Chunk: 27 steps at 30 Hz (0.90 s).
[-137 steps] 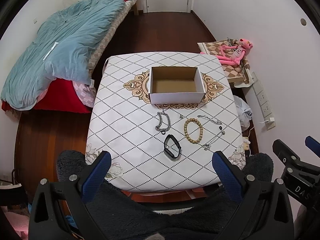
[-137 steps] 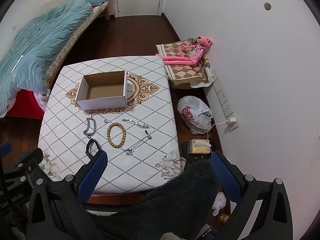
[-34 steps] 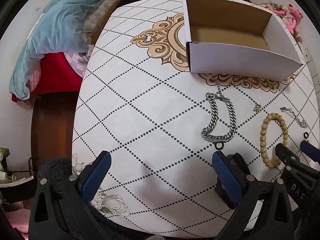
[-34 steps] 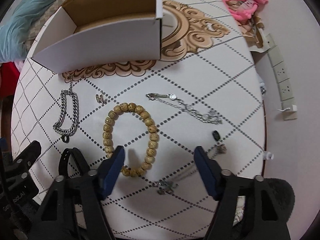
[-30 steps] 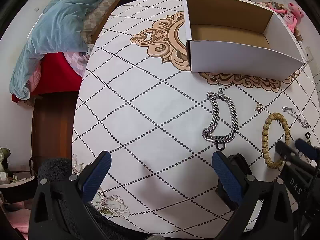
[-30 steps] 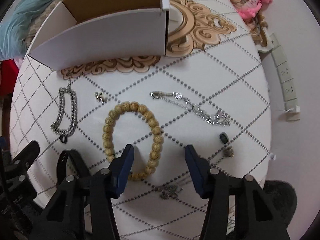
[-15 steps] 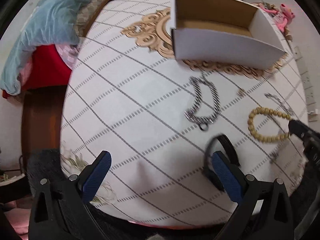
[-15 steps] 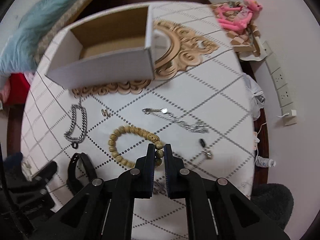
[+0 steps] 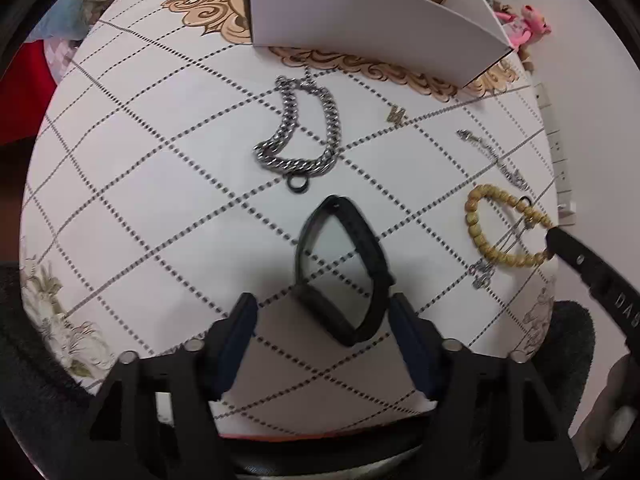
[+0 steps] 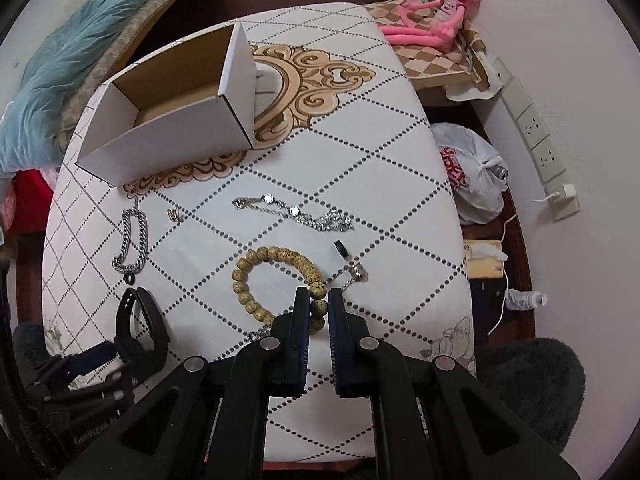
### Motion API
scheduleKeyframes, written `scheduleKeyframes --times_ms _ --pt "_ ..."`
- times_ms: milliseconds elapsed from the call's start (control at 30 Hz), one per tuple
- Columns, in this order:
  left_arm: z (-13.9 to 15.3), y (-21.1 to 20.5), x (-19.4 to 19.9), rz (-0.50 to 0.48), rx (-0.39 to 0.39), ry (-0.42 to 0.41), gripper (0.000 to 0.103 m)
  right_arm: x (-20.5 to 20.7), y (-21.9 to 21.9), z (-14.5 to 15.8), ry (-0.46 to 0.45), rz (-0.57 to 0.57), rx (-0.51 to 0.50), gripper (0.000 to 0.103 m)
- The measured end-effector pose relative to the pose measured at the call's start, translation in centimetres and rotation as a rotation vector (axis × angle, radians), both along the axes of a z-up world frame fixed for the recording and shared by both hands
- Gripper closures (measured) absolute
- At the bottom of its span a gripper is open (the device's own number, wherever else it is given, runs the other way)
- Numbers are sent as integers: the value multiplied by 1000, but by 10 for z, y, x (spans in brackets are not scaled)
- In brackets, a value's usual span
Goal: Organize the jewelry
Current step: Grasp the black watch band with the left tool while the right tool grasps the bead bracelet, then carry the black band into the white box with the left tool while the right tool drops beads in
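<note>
My right gripper (image 10: 318, 297) is shut on the near side of the wooden bead bracelet (image 10: 256, 267), which also shows in the left wrist view (image 9: 476, 224). My left gripper (image 9: 320, 316) is open around the near end of the black band (image 9: 352, 256) on the table; the band also shows in the right wrist view (image 10: 138, 320). A heavy silver chain (image 9: 300, 128) with a black ring (image 9: 297, 182) lies beyond it. A thin silver bracelet (image 10: 296, 212), a black ring (image 10: 341, 249), a thin necklace (image 10: 352, 274) and a small gold charm (image 9: 397, 114) lie nearby. The open white box (image 10: 172, 136) stands at the back.
The table (image 10: 380, 168) has a white diamond-pattern cover. A bed with a blue quilt (image 10: 60, 60) is at the far left. A pink plush toy (image 10: 432, 12), a white plastic bag (image 10: 472, 172) and wall sockets (image 10: 536, 136) are at the right.
My left gripper has dropped toward the black band and narrowed around it. My right gripper stays shut on the bead bracelet and has risen a little.
</note>
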<state>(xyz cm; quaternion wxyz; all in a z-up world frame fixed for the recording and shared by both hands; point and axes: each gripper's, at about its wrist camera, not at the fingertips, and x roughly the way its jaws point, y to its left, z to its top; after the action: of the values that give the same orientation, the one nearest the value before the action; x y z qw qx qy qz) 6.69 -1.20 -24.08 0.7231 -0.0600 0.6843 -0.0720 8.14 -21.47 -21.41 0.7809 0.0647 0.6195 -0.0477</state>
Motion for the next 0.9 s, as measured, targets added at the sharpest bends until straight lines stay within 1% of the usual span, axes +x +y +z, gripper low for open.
scheduleKeyframes --times_ms 33,233,267,467,600,733,900 --pt "-1 -4 0 -15 8 -13 59 -1 1 0 0 0 -1 94" --pt "0 -6 0 -40 41 -76 62 -1 6 0 -2 7 0 94" --pt "6 -9 2 -39 44 -80 62 -1 7 1 -5 8 -1 94" --pt "24 6 5 -47 60 -133 63 -1 9 12 -26 9 22 94" --pt "50 7 4 -64 64 -197 63 1 9 26 -50 7 66 94" --pt "82 9 9 -72 49 -272 63 10 14 48 -92 29 95 94" --pt "117 3 34 -82 20 -354 63 29 20 90 -178 57 134 94"
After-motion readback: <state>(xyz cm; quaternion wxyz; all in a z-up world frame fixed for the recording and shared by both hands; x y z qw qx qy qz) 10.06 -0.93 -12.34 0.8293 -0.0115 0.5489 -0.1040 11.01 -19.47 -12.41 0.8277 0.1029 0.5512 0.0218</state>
